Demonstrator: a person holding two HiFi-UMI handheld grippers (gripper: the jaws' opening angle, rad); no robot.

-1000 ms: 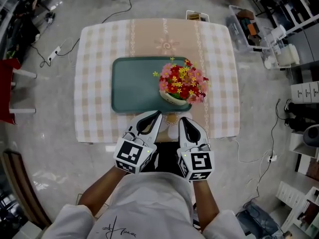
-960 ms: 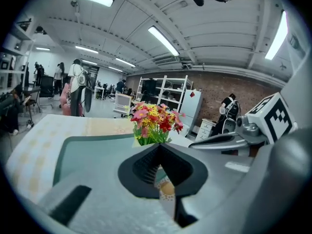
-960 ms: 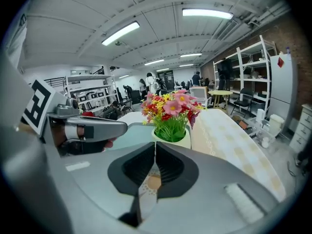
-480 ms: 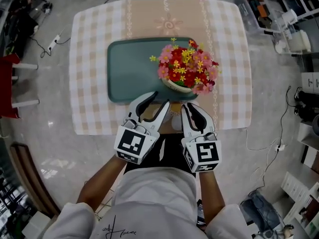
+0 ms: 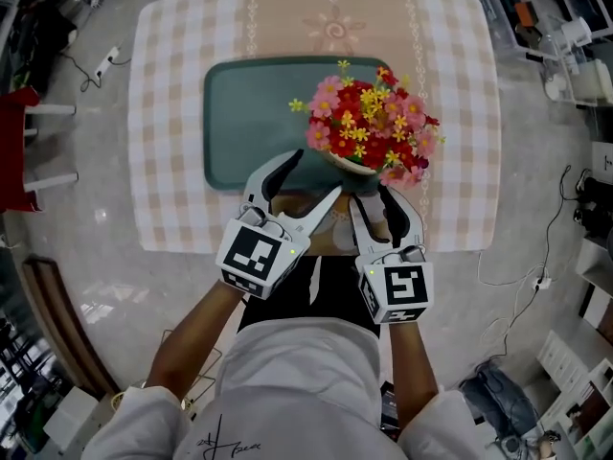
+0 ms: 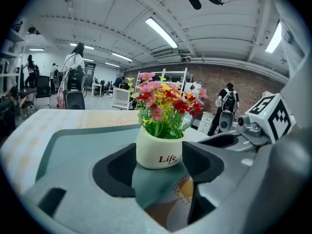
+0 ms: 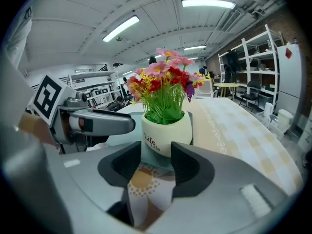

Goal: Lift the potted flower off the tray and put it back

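While left tool (image 5: 316,172), right tool (image 5: 372,196) just opened, empty; glossy round pot (image 6: 159,152) on smooth teal tray (image 5: 249,113).

Readable text: one word, on the pot.
We read "Life" in dark red letters on the cream pot (image 6: 159,147), seen in the left gripper view; the same word shows on the pot (image 7: 166,133) in the right gripper view, partly cut off by the jaw in front. A smaller line sits under it in both views, and we can't read it. The square markers on the left gripper (image 5: 314,173) and right gripper (image 5: 374,199) are black-and-white code patterns, no letters. The script print on the front of the white shirt (image 5: 287,391) is too small for us to read. We find nothing else legible, on the background shelving or anywhere else.
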